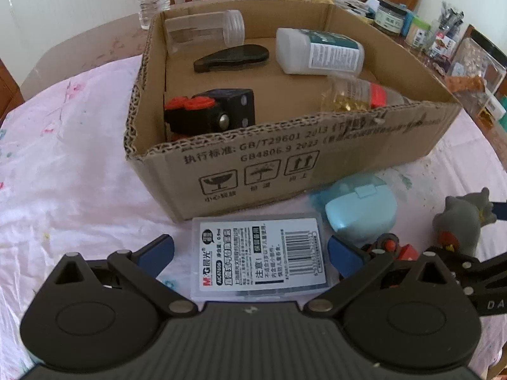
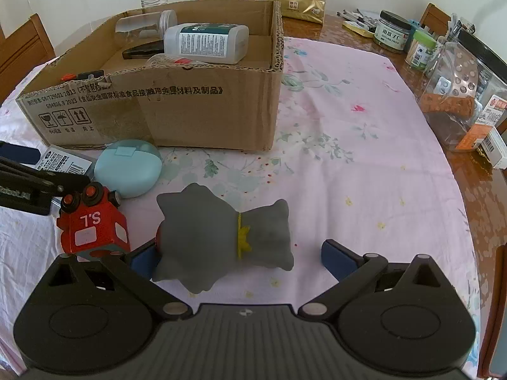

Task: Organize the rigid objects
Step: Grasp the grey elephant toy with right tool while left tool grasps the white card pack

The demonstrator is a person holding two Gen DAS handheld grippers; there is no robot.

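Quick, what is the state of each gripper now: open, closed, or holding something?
Left gripper: open, fingers on either side of the clear plastic case, not clamped on it.
Right gripper: open, around the grey toy figure, holding nothing.

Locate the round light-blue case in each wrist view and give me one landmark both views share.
Left wrist: the round light-blue case lies right of centre, on the cloth just in front of the cardboard box, right of the labelled plastic box.
Right wrist: the same case sits left of centre, below the box's front wall, above the red toy car.
Shared landmark: the cardboard box with printed handling symbols.
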